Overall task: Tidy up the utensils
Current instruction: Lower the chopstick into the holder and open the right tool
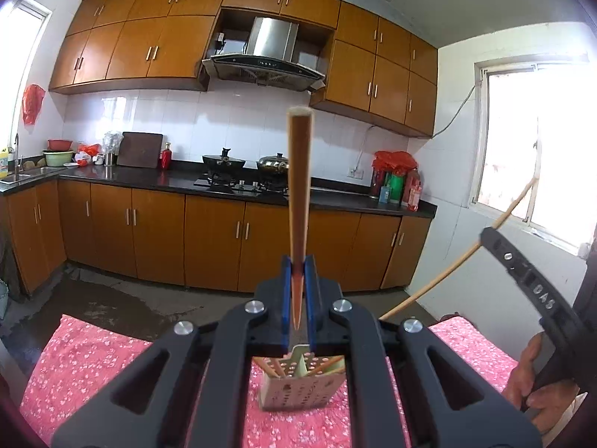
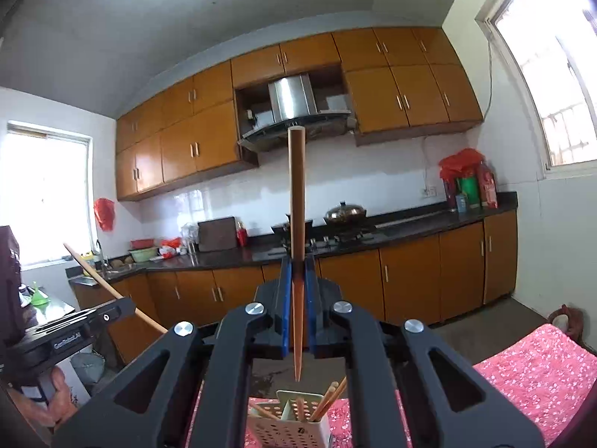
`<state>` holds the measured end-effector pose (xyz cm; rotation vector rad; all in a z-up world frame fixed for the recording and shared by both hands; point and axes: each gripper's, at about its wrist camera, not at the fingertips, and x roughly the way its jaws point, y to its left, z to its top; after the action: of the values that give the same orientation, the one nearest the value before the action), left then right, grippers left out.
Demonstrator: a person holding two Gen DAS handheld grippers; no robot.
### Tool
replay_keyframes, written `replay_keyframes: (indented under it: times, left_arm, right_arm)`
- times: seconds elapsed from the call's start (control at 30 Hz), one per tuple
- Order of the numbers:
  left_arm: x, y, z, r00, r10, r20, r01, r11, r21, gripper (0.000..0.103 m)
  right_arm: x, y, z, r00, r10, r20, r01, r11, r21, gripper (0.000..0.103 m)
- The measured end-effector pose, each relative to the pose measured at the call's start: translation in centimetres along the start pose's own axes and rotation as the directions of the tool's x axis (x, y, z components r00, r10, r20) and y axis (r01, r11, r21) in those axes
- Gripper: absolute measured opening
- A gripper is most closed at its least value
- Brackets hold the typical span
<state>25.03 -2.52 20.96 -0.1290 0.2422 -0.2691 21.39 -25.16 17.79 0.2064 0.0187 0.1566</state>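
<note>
Filling the background: orange kitchen cabinets point(image 1: 209, 231) under a dark countertop point(image 1: 179, 181), with a range hood point(image 1: 266, 61) above the stove and two pots.

Spread low in the foreground: a pink floral cloth point(image 1: 93, 366) over the bench.

Standing upright on that cloth: a perforated pale utensil holder point(image 1: 298, 388), split into compartments, already carrying several wooden chopsticks point(image 1: 324, 367) that lean against its walls; seen in the right wrist view too, directly below the gripper.

Clamped tight on a single brown chopstick point(image 1: 298, 194): the left gripper point(image 1: 298, 272), blue pads pressed to the stick's tapered lower part, thick end up, pointed tip hanging above the holder and apart from it.

Pinched the same way: the right gripper point(image 2: 298, 280) on a second chopstick point(image 2: 297, 201), tip down and just over the holder's rim, not touching.

Gripping the right tool's handle at the edge of the left view: a hand point(image 1: 530, 377).
</note>
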Motion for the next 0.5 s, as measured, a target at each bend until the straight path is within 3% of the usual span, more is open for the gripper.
replay_keyframes:
  times: [0.27,0.5]
  left_arm:
    - [5.3,1.1,-3.2,0.994,-0.013,-0.109,0.013,1.000,0.001,0.008]
    - [7.6,1.8,-5.0,0.985,-0.022,-0.168,0.023,1.000,0.003,0.008]
  right_arm:
    - [4.4,-0.4,-4.1,0.988,-0.019,-0.153,0.016,1.000,-0.020,0.008]
    - [4.9,-0.5,-5.6,0.973,-0.009,-0.229,0.005,1.000,-0.015,0.008]
